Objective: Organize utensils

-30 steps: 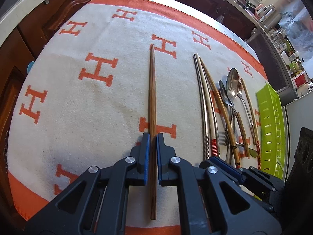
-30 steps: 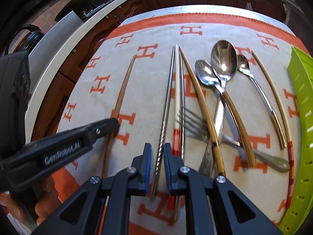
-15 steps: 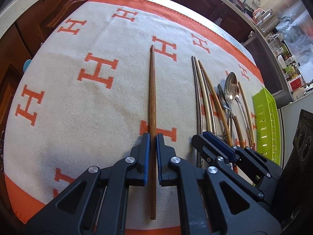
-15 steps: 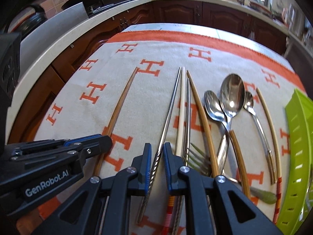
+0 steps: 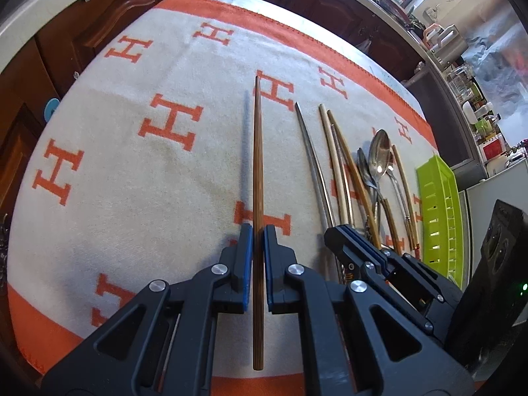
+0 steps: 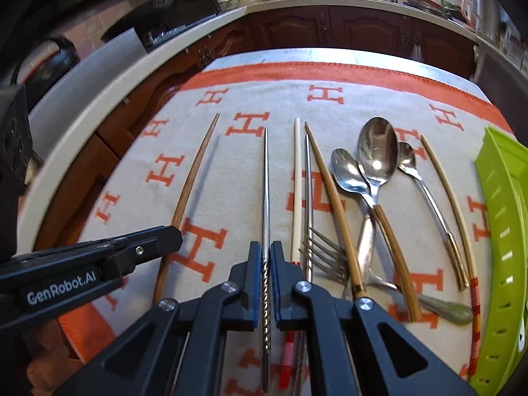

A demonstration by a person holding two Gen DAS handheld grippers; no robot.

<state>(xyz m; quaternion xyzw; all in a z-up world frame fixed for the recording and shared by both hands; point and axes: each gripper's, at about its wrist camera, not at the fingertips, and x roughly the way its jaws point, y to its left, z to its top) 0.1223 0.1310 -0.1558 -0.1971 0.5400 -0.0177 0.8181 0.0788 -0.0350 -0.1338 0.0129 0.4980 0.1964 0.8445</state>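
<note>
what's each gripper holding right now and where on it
Left gripper grips the brown wooden chopstick toward its thick end. Right gripper grips the metal chopstick on its twisted handle part.

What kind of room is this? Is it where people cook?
Most likely a home kitchen. Dark wooden cabinets run under a pale countertop, and jars and containers crowd a shelf by a window. Spoons, a fork and chopsticks lie on a cloth beside a green plastic tray.

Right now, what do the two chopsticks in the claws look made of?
Left claw: brown chopstick, likely wood or bamboo, matte with fine lengthwise grain. Right claw: silver chopstick, apparently stainless steel, shiny, with a twisted grip section.
</note>
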